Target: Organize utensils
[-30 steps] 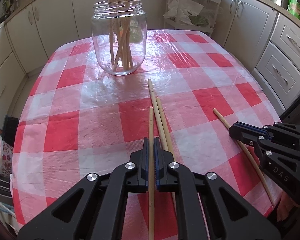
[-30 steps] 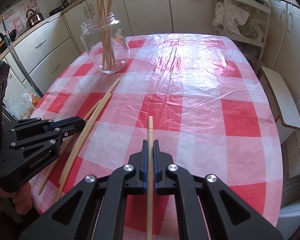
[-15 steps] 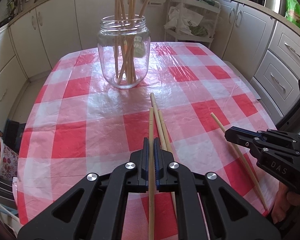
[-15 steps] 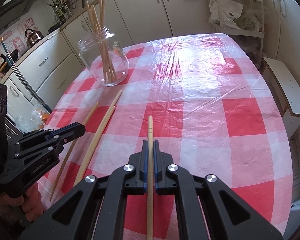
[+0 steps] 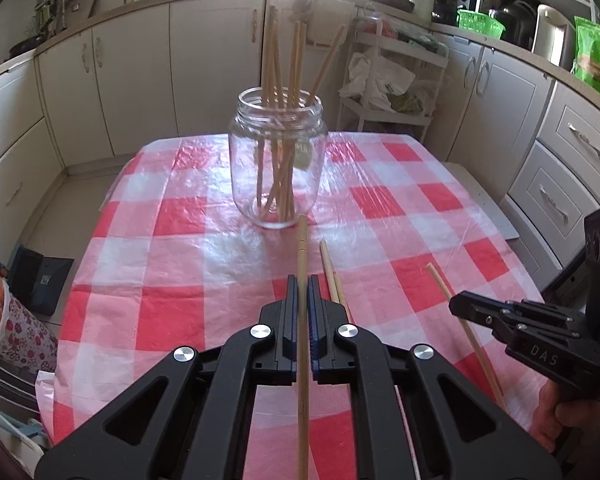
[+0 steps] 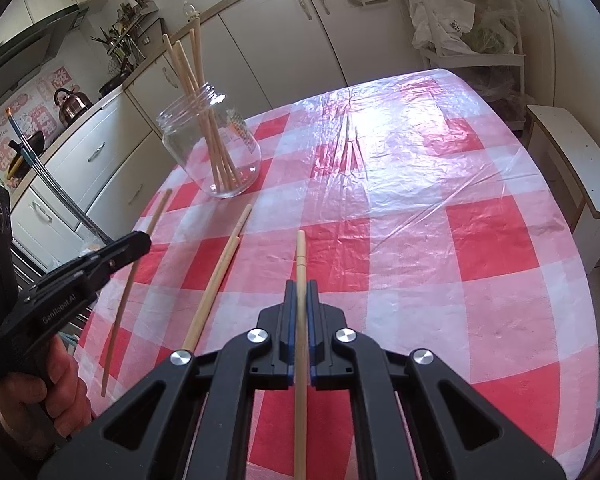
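Note:
A clear glass jar (image 5: 277, 168) with several wooden chopsticks standing in it sits on the red-and-white checked table; it also shows in the right wrist view (image 6: 210, 148). My left gripper (image 5: 302, 280) is shut on a chopstick (image 5: 302, 248), held above the table and pointing at the jar's base. My right gripper (image 6: 299, 285) is shut on another chopstick (image 6: 300, 256), held above the cloth. Two loose chopsticks (image 6: 220, 268) lie together on the cloth, also seen in the left wrist view (image 5: 332, 276). The right gripper shows at the right of the left wrist view (image 5: 456, 304), with its chopstick (image 5: 452, 300).
White kitchen cabinets (image 5: 132, 76) surround the table. A white wire rack (image 5: 396, 80) with bags stands behind the table. A white bench (image 6: 572, 164) stands at the table's right side. The left gripper (image 6: 144, 240) appears at the left of the right wrist view, with its chopstick (image 6: 132, 276).
Both grippers have risen and tilted up with their chopsticks. The left one's chopstick tip now points near the jar's base. The loose chopsticks have not moved.

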Demonstrator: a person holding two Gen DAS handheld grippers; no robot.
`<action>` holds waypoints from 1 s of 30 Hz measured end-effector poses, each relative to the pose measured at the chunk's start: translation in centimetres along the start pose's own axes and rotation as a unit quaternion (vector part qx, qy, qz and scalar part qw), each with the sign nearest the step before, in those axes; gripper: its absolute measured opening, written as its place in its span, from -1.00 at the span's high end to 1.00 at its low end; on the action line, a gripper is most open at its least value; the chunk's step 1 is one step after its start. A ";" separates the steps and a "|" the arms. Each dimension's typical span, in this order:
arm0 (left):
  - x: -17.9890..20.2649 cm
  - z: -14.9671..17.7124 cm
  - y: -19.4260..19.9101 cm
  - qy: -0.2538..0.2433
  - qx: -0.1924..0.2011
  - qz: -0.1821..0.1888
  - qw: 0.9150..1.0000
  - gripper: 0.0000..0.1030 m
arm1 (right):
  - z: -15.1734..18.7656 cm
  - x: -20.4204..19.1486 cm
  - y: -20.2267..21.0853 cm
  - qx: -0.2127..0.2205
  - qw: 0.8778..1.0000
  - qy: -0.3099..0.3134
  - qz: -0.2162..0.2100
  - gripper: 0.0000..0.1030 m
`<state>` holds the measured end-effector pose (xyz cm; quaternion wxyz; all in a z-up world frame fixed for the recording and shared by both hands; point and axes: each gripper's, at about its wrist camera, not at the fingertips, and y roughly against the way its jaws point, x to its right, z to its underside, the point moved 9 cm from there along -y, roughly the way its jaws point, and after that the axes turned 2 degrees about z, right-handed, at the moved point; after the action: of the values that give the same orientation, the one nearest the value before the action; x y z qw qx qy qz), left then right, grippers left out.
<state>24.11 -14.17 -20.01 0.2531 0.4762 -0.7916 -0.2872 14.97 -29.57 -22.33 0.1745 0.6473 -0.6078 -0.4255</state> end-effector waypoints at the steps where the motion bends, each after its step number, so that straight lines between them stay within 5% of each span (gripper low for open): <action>1: -0.2 -0.3 0.2 0.001 0.006 -0.001 1.000 0.91 | 0.0 0.0 0.0 0.000 1.000 -0.001 -0.001 0.89; 17: -1.6 -5.2 2.5 0.027 0.089 0.006 0.996 0.91 | -1.0 -0.2 0.9 0.031 0.999 -0.019 -0.026 0.89; 30: -3.7 -14.8 5.7 0.068 0.245 0.027 0.967 0.91 | -1.4 0.0 0.9 0.040 0.998 -0.038 -0.041 0.89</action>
<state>32.19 -11.79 -6.05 0.1893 0.5203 -0.8316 -0.0442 15.47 -30.12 -20.89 0.1076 0.6615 -0.6036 -0.4319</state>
